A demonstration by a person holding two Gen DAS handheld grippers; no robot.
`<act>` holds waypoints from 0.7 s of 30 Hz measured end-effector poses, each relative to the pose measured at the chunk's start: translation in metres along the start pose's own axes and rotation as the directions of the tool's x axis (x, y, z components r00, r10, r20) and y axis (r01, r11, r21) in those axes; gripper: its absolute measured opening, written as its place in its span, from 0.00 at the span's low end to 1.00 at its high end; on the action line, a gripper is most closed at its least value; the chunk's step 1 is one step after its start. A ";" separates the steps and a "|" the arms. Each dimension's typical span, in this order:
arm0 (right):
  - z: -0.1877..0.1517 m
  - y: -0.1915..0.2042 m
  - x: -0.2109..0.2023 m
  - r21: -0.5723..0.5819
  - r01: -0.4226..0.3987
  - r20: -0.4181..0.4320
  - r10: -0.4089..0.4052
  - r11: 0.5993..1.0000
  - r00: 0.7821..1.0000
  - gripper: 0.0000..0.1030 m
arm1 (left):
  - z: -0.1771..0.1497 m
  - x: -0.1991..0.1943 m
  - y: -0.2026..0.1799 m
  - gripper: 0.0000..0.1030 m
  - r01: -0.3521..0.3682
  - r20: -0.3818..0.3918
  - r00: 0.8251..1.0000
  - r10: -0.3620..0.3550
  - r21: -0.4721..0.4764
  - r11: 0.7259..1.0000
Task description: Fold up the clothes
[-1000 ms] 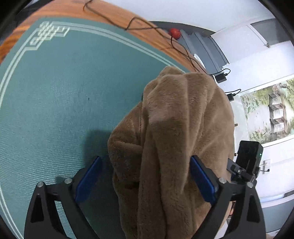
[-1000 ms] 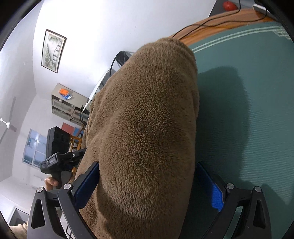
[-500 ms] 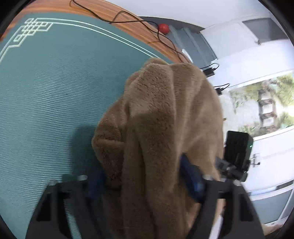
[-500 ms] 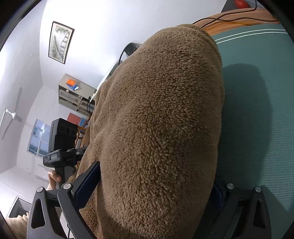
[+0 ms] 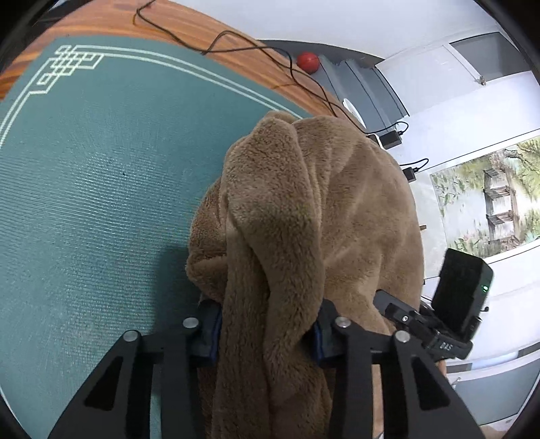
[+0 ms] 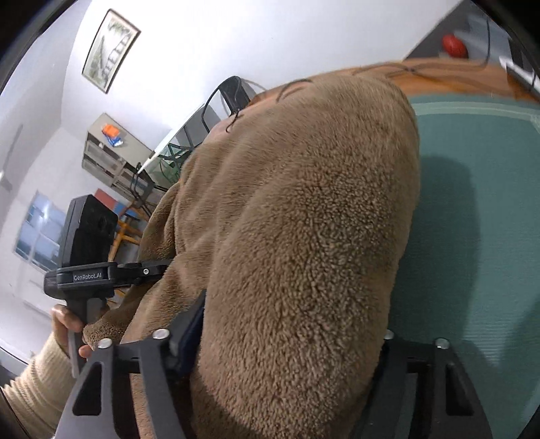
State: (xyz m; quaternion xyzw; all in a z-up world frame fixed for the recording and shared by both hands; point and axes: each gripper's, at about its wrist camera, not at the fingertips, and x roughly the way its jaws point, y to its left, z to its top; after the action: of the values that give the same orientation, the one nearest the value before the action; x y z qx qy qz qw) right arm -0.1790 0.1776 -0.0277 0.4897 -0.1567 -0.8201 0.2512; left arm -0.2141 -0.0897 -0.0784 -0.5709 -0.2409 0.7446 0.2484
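- The left gripper [image 5: 266,332] is closing; its blue pads press a bunched fold of the brown fleece [image 5: 303,219] from both sides.
- The right gripper [image 6: 290,341] is closing around a thick roll of the fleece [image 6: 303,236]; the left pad touches it, the right pad is hidden.
- The fleece hangs between both grippers above the green mat [image 5: 94,162], near its right side.
- A red ball [image 5: 307,62] lies far off, past the table [image 5: 101,23].

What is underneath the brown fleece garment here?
The teal mat lies below the brown fleece garment on the wooden table. The mat directly beneath is covered.
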 end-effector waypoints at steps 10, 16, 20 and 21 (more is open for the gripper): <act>-0.010 0.023 -0.053 -0.017 0.001 0.090 0.001 1.000 0.996 0.62 | -0.019 -0.034 -0.052 0.37 0.021 0.034 0.999 -0.024 0.062 0.998; -0.035 0.019 -0.125 -0.021 0.026 0.158 -0.022 0.999 0.987 0.62 | -0.047 -0.043 -0.109 0.37 0.086 0.013 0.996 -0.088 0.137 0.987; -0.064 0.007 -0.178 0.010 0.046 0.194 -0.047 0.999 0.980 0.62 | -0.073 -0.033 -0.154 0.37 0.137 -0.028 0.991 -0.134 0.180 0.974; -0.070 0.005 -0.186 0.021 0.053 0.199 -0.056 0.998 0.978 0.62 | -0.081 -0.027 -0.165 0.37 0.149 -0.043 0.989 -0.144 0.190 0.970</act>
State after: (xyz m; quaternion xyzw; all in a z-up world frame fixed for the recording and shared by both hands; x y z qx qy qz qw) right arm -0.0424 0.2783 0.0766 0.4113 -0.1741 -0.8703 0.2076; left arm -0.1143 0.0249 0.0285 -0.5355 -0.2058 0.7357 0.3602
